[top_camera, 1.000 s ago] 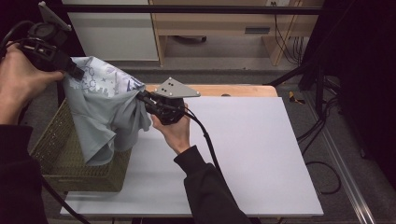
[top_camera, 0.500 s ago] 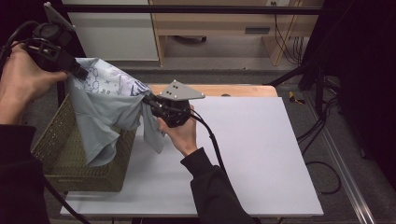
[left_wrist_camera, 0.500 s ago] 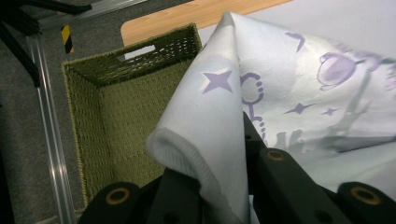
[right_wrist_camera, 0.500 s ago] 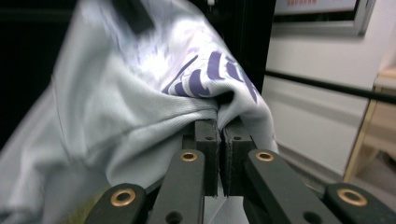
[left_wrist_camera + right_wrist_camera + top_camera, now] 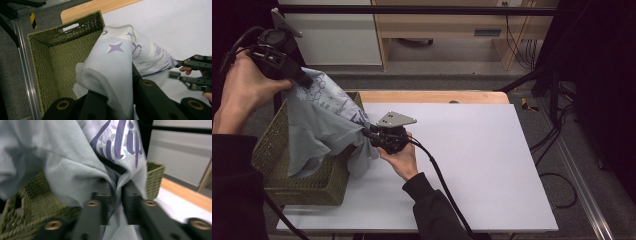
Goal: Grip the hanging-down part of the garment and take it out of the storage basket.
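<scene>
A: The left gripper [image 5: 304, 81] is up high over the far left corner of the table [image 5: 472, 165], clenched on one end of the pale grey shirt [image 5: 319, 125]. In the left gripper view the cloth [image 5: 112, 65] bunches right between its jaws, a ribbed edge folded over the near one.

B: And the right gripper [image 5: 368, 135]?

A: Lower, near the table's left edge, just beside the basket [image 5: 307, 187]. Its jaws have just been opening a little, but in the right gripper view the fabric [image 5: 75, 162] is pinched in the narrow gap between them, so it is grasping the shirt too.

B: So the shirt hangs between the two tools?

A: Yes. It slopes from the high left gripper down to the right one, sagging in the middle. The lower folds droop inside the basket and over its right wall. One loose flap hangs below the right gripper, close to the white surface; whether it touches I cannot tell.

B: Where does the basket stand?

A: On the table's near left corner, a green woven one, open top, with the shirt draped across it. The left gripper view looks straight down into its far end [image 5: 55, 57]. Purple stars and lettering show on the cloth.
</scene>
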`<act>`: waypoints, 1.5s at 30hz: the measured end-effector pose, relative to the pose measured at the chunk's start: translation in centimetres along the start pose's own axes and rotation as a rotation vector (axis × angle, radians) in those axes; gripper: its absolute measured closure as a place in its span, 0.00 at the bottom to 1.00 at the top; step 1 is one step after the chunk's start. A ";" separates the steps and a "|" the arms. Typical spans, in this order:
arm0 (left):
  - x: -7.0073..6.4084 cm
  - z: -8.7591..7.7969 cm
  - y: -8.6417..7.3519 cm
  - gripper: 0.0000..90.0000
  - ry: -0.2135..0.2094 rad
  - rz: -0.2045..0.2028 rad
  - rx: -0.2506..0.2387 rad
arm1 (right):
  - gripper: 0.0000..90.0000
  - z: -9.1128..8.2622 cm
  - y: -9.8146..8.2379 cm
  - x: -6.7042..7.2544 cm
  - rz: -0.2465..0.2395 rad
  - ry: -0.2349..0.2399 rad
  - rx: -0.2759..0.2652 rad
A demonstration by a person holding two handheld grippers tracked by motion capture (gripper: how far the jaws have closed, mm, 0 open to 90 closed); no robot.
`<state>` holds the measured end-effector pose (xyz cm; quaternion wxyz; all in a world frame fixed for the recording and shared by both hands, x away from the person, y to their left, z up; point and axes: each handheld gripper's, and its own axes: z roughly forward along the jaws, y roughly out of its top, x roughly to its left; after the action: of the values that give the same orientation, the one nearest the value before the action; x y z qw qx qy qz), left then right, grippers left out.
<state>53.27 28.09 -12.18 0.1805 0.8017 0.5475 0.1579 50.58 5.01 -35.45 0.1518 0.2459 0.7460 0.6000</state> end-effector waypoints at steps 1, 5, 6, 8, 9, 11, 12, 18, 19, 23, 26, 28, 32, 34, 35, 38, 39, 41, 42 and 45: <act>0.0 0.0 0.0 0.92 -0.004 0.002 0.002 | 0.78 0.1 -0.1 0.1 -0.003 0.009 0.006; 0.1 0.2 0.0 0.92 -0.004 0.000 0.000 | 0.54 -0.9 -0.4 0.5 0.013 0.024 -0.020; 0.1 0.2 -0.1 0.92 -0.006 -0.001 0.003 | 0.51 -1.1 -0.4 0.5 0.013 0.021 -0.019; 0.1 0.3 -0.1 0.92 -0.007 -0.002 0.004 | 0.38 -2.8 -0.5 0.3 0.009 -0.008 -0.032; 0.0 0.3 -0.1 0.92 -0.005 -0.002 0.000 | 0.38 -2.8 -0.5 0.3 0.009 -0.008 -0.032; 0.0 0.3 0.0 0.92 -0.008 0.001 0.003 | 0.30 -4.0 -0.6 0.0 0.007 -0.033 -0.053; 0.0 0.3 0.0 0.92 -0.008 0.000 0.001 | 0.27 -4.6 -0.7 -0.1 0.008 -0.046 -0.054; 0.1 0.5 -0.1 0.92 -0.013 -0.008 0.002 | 0.13 -8.5 -1.4 -1.5 0.043 -0.112 -0.058; 0.2 0.5 -0.1 0.92 -0.012 -0.008 0.002 | 0.11 -9.8 -1.7 -1.9 0.048 -0.129 -0.066; 0.3 0.6 -0.3 0.92 -0.014 -0.013 0.006 | 0.08 -12.2 -2.5 -2.6 0.050 -0.163 -0.070; 0.4 0.8 -0.3 0.92 -0.016 -0.017 0.010 | 0.06 -13.4 -3.0 -3.0 0.056 -0.184 -0.079; 0.5 0.9 -0.3 0.92 -0.019 -0.021 0.011 | 0.06 -14.5 -3.6 -3.2 0.063 -0.202 -0.084; 0.6 1.0 -0.3 0.92 -0.020 -0.027 0.019 | 0.05 -16.3 -4.7 -3.6 0.074 -0.243 -0.090; 0.7 1.1 -0.3 0.92 -0.020 -0.030 0.025 | 0.04 -17.3 -5.4 -3.9 0.080 -0.259 -0.094; 0.8 1.2 -0.3 0.92 -0.019 -0.033 0.029 | 0.04 -18.2 -6.0 -4.1 0.093 -0.273 -0.095; 0.9 1.4 -0.3 0.92 -0.018 -0.037 0.035 | 0.04 -19.3 -6.9 -4.2 0.103 -0.296 -0.096; 0.9 1.5 -0.3 0.92 -0.017 -0.039 0.037 | 0.04 -19.7 -7.2 -4.3 0.104 -0.305 -0.100; 0.9 1.6 -0.3 0.92 -0.017 -0.044 0.041 | 0.04 -20.5 -7.7 -4.4 0.107 -0.326 -0.103; 1.0 1.7 -0.3 0.92 -0.017 -0.043 0.044 | 0.04 -20.5 -7.7 -4.4 0.107 -0.326 -0.103; 0.9 1.8 -0.2 0.92 -0.016 -0.044 0.041 | 0.03 -21.8 -8.6 -4.5 0.122 -0.371 -0.109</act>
<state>54.23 28.81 -13.81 0.1719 0.7943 0.5666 0.1360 41.35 -16.68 -38.96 0.2632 0.3886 0.6552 0.5920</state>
